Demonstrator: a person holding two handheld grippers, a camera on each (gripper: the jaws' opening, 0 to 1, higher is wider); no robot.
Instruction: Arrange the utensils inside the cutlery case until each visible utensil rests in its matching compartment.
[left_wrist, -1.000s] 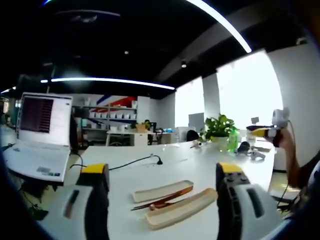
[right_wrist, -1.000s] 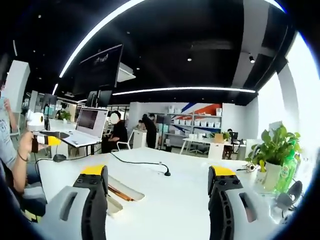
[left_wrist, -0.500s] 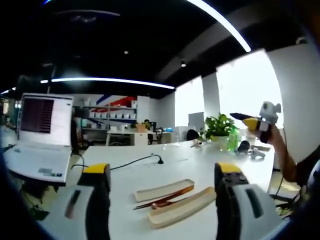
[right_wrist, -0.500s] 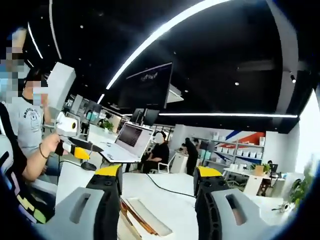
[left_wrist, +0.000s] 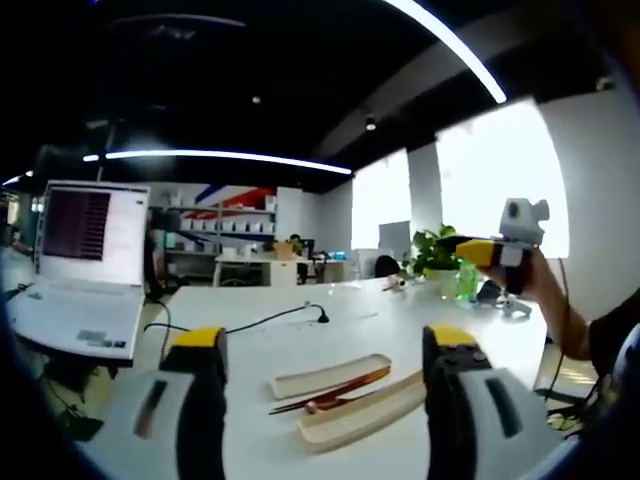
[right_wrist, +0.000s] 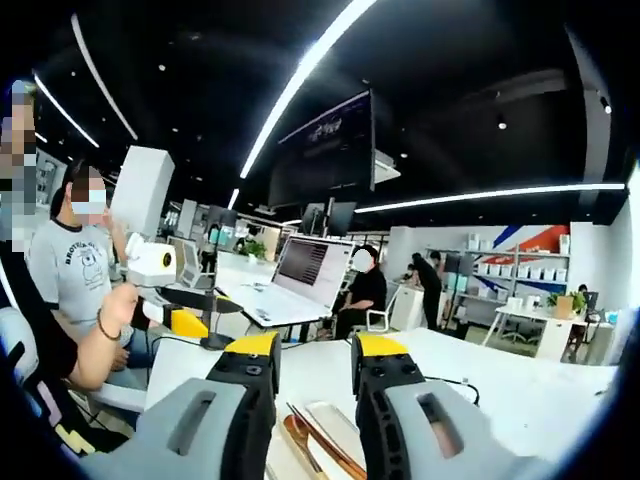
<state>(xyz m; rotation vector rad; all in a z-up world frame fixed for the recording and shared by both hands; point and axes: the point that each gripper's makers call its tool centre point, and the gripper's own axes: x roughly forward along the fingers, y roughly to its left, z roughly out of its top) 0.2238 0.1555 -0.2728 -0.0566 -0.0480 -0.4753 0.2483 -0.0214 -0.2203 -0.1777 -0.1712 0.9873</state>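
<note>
- Cutlery case (left_wrist: 345, 400) — two long, shallow, cream-coloured halves lying side by side on the white table (left_wrist: 300, 335), open and angled across it; the nearer half sits between the left gripper's jaws in the left gripper view, close to the table's front edge.
- Utensils (left_wrist: 330, 390) — thin, reddish-brown, long pieces resting in the gap between the two halves; at least two strands show, though the exact count cannot be told.
- In the right gripper view the same case (right_wrist: 325, 440) appears low between the jaws, with the brown utensils (right_wrist: 320, 445) lying along it.
- Left gripper (left_wrist: 322, 352) — jaws wide apart, grey with yellow tips, holding nothing; raised above the table with the case seen between them.
- Right gripper (right_wrist: 313, 352) — jaws close together with a narrow gap, nothing gripped. It also shows at the right of the left gripper view (left_wrist: 490, 250), held up in a hand (left_wrist: 535, 280) above the table's far side.
- Left gripper seen in the right gripper view (right_wrist: 165, 305) — carried in a person's hand (right_wrist: 120, 305) at the left.
- One laptop (left_wrist: 80, 270), open, on the table's left; one black cable (left_wrist: 260, 322) running across the surface.
- One potted plant (left_wrist: 435, 262) by the bright window (left_wrist: 490, 190).
- Several people (right_wrist: 365, 300) seated or standing in the office behind.
</note>
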